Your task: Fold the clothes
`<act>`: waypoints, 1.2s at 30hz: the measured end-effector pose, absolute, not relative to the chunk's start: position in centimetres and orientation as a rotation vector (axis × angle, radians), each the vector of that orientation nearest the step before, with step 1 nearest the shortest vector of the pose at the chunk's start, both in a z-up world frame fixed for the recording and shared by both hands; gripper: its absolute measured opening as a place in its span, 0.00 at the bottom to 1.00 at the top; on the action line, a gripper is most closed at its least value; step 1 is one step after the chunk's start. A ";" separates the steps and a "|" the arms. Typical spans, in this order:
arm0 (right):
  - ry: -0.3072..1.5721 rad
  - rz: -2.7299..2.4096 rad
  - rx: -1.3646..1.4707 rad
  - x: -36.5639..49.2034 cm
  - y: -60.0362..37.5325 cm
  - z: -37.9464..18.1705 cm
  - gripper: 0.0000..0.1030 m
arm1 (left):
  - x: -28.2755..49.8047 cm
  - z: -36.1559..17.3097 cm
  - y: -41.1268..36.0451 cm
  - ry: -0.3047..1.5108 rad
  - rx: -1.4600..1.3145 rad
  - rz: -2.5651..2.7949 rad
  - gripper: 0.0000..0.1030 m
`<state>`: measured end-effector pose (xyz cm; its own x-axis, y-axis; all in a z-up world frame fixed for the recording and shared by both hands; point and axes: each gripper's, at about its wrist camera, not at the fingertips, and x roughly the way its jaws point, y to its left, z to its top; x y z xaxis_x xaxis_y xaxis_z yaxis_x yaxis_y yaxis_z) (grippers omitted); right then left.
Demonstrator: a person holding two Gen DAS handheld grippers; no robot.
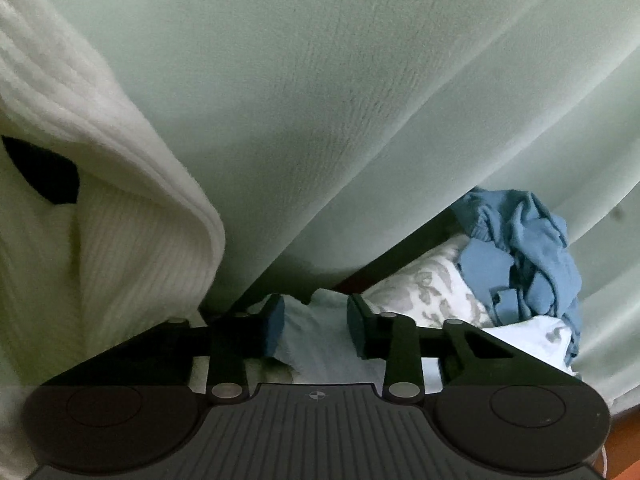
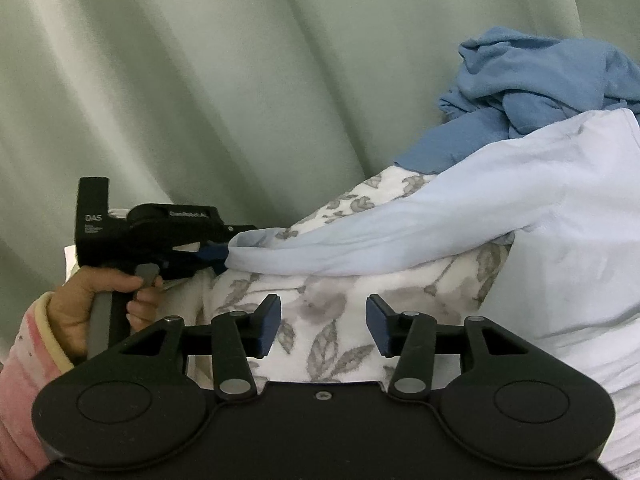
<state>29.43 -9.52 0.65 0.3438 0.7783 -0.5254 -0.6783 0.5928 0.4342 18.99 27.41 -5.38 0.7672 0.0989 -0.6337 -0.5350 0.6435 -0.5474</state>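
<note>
Pale green curtain (image 2: 240, 60), maybe wooden frame (image 1: 628, 452).

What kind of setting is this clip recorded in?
Probably a bedroom or other home room: pale green curtains hang behind a floral blanket, with a crumpled blue garment piled on it.

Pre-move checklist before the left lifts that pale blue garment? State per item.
1. left gripper at the edge of the pale blue garment: ok.
2. Fabric between its fingers: ok; pads pressing: cannot tell.
3. right gripper open and empty over the floral blanket: ok.
4. Garment free: not ok, the crumpled blue clothes lie against its far end.
5. Garment spread flat: not ok, bunched.
</note>
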 end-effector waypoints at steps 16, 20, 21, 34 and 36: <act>0.751 0.948 0.143 28.6 -9.6 1.3 0.48 | 18.3 -4.1 27.1 0.571 -0.765 0.370 0.12; 0.749 0.960 0.143 28.3 -9.3 1.3 0.48 | 19.2 -4.7 27.0 0.605 -0.768 0.394 0.35; 0.749 0.962 0.139 28.2 -9.3 1.4 0.48 | 19.5 -4.9 27.1 0.611 -0.771 0.404 0.35; 0.753 0.948 0.154 28.1 -10.3 0.9 0.49 | 21.3 -5.3 26.4 0.663 -0.724 0.430 0.33; 0.755 0.949 0.156 28.1 -10.3 0.8 0.49 | 20.8 -5.4 26.2 0.661 -0.723 0.408 0.28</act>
